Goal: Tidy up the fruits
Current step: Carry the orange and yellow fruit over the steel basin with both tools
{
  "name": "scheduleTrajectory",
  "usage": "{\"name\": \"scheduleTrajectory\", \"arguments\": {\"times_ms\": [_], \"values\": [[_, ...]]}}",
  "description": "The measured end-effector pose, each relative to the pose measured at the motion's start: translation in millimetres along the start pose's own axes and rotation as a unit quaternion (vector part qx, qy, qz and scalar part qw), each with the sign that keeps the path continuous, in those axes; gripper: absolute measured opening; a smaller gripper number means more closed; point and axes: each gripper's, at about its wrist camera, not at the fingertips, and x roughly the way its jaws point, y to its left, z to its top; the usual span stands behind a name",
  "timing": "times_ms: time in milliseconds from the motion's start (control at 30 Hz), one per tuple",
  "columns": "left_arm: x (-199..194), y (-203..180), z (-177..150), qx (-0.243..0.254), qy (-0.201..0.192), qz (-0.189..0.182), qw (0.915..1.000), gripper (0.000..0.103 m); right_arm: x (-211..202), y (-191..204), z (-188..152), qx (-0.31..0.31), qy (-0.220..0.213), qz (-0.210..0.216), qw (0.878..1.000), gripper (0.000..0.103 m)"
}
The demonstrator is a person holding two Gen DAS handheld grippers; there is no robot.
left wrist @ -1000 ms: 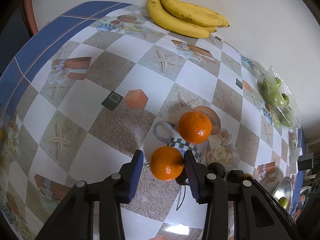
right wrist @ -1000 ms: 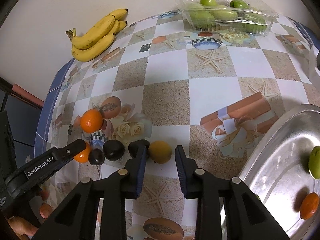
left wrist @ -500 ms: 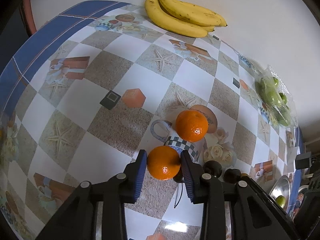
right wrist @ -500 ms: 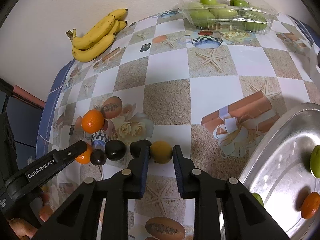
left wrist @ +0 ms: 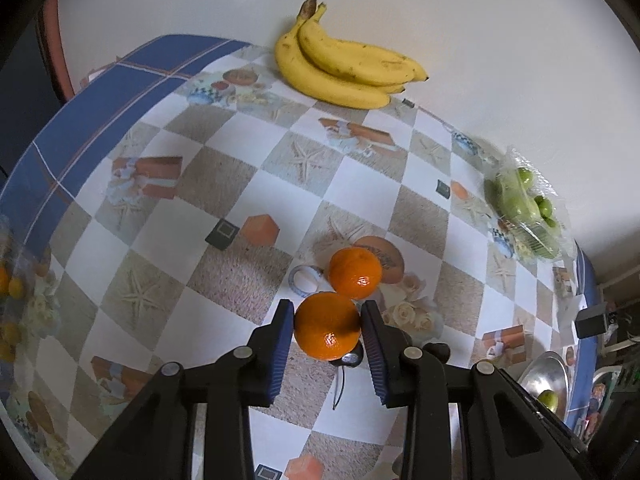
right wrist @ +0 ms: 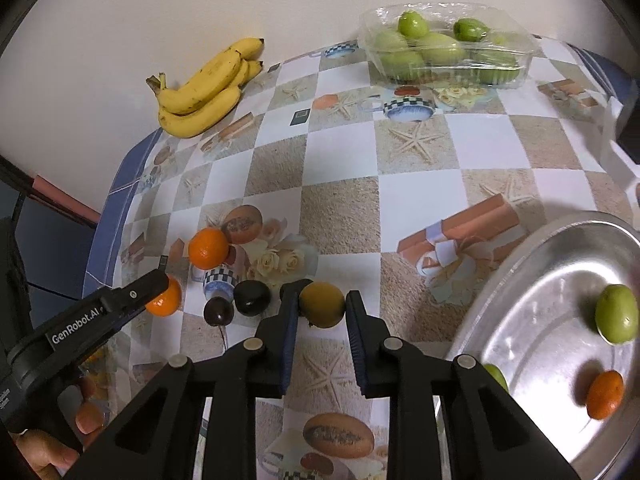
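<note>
My left gripper (left wrist: 326, 330) is shut on an orange (left wrist: 327, 326) and holds it just above the tablecloth; it also shows in the right wrist view (right wrist: 164, 298). A second orange (left wrist: 355, 273) lies just beyond it. My right gripper (right wrist: 322, 306) is shut on a yellow-brown round fruit (right wrist: 322, 305). Two dark plums (right wrist: 252, 297) lie to its left. A steel tray (right wrist: 532, 320) at the right holds a green fruit (right wrist: 616, 314) and a small orange (right wrist: 605, 394).
A bunch of bananas (left wrist: 344, 68) lies by the wall at the back. A clear plastic box of green fruits (right wrist: 444, 50) stands at the back right. The blue table edge (left wrist: 80, 120) runs along the left.
Both grippers have closed onto their fruits: the left on the near orange, the right on the yellow-brown fruit. The left gripper has lifted slightly with the orange.
</note>
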Motion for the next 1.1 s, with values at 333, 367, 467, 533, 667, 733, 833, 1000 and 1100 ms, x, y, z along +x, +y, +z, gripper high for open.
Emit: {"name": "scheduleTrajectory", "arguments": {"times_ms": [333, 367, 467, 533, 667, 733, 833, 1000, 1100], "values": [[-19, -16, -6, 0.019, -0.014, -0.006, 0.9997, 0.037, -26, -5, -9, 0.009, -0.01, -0.014, 1.0, 0.025], [-20, -20, -6, 0.023, -0.016, -0.006, 0.9996, 0.037, -29, -7, -10, 0.01, -0.011, -0.016, 1.0, 0.025], [-23, -28, -9, 0.033, -0.018, -0.007, 0.9993, 0.037, -35, -14, -12, 0.017, -0.012, -0.022, 1.0, 0.025], [-24, -34, -12, 0.041, -0.018, -0.01, 0.999, 0.037, -39, -21, -14, 0.022, -0.013, -0.026, 0.999, 0.025], [-24, -49, -17, 0.056, -0.015, -0.016, 0.9982, 0.037, -48, -38, -17, 0.039, -0.015, -0.04, 0.998, 0.025], [-24, -58, -21, 0.065, -0.012, -0.023, 0.9976, 0.037, -52, -48, -18, 0.049, -0.016, -0.048, 0.998, 0.025], [-25, -74, -28, 0.081, -0.006, -0.035, 0.996, 0.037, -62, -67, -20, 0.066, -0.022, -0.063, 0.996, 0.025], [-27, -108, -48, 0.119, 0.009, -0.062, 0.9909, 0.037, -76, -94, -26, 0.093, -0.031, -0.077, 0.992, 0.025], [-29, -129, -61, 0.146, 0.015, -0.073, 0.9865, 0.037, -84, -109, -30, 0.112, -0.037, -0.077, 0.99, 0.025]]}}
